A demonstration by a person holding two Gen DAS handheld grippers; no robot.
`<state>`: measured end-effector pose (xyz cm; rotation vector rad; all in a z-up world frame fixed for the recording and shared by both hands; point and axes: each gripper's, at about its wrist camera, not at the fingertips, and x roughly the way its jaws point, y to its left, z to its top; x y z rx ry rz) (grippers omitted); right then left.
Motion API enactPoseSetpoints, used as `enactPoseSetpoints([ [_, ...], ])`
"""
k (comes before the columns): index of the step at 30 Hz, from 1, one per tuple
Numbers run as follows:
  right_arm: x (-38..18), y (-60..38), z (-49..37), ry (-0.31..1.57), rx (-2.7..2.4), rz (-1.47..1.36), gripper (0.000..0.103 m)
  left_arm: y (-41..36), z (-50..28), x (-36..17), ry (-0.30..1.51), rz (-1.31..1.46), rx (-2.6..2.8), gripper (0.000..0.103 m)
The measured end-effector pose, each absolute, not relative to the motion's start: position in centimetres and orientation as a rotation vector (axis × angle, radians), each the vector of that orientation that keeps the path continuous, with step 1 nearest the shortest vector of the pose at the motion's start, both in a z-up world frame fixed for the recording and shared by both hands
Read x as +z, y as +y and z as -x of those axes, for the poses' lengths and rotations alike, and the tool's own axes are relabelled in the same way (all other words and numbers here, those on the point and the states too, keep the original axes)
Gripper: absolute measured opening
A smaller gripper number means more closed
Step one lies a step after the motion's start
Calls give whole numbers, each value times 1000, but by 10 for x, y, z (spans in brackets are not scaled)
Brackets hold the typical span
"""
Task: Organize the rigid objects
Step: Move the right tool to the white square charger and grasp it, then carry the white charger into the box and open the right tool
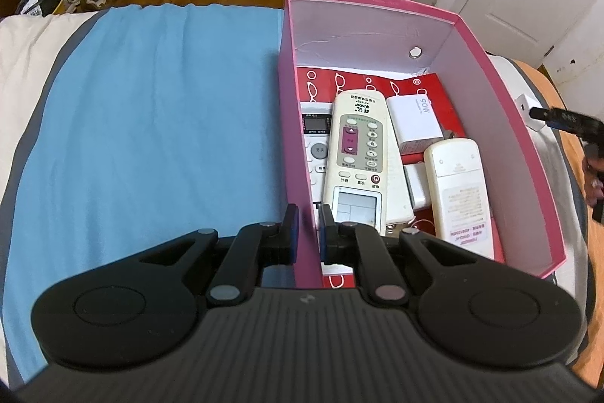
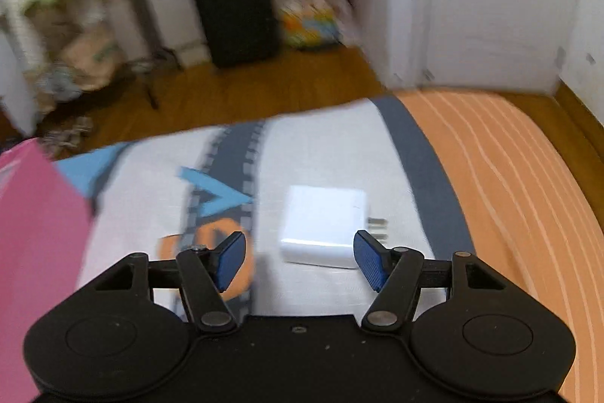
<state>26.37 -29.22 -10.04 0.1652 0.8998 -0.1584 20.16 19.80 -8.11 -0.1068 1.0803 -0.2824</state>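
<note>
Left gripper [image 1: 306, 227] clamped on the pink box [image 1: 502, 70] wall, right gripper [image 2: 298, 257] spread wide before the white charger [image 2: 321, 225] on the bed [image 2: 490, 157]; likely next: straddle, close, lift into box.

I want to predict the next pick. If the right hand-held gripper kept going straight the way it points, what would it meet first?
Most likely the white charger lying on the bed cover. The right hand-held gripper is open and the charger sits just ahead between its fingers, though blur makes depth uncertain.
</note>
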Motion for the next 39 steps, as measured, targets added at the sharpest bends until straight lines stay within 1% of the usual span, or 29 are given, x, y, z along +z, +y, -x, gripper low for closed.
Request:
enactPoseSetpoints([
  [4, -107, -296, -275, 923, -166, -151, 69, 198, -203, -82, 1082, 108, -282, 10],
  [8, -117, -291, -282, 908, -183, -62, 70, 197, -204, -84, 1087, 105, -282, 10],
  [9, -120, -292, -284, 900, -187, -64, 72, 196, -204, -84, 1086, 103, -282, 10],
  [10, -120, -294, -285, 898, -181, -79, 75, 196, -204, -84, 1086, 101, -281, 10],
  [12, -125, -298, -287, 927, -186, -126, 68, 196, -205, -85, 1088, 101, -280, 10],
  [13, -126, -297, -284, 918, -197, -125, 67, 196, -205, -85, 1089, 103, -279, 10],
  [16, -126, -287, -272, 888, -198, -82, 65, 196, -204, -85, 1087, 102, -276, 10],
  [25, -112, -269, -216, 836, -82, -297, 65, 198, -204, -86, 1086, 111, -277, 10],
  [31, -89, -234, -181, 783, 96, -351, 65, 197, -205, -87, 1086, 116, -276, 10],
  [39, -24, -176, -167, 651, 318, -330, 65, 196, -204, -86, 1078, 119, -282, 9],
])
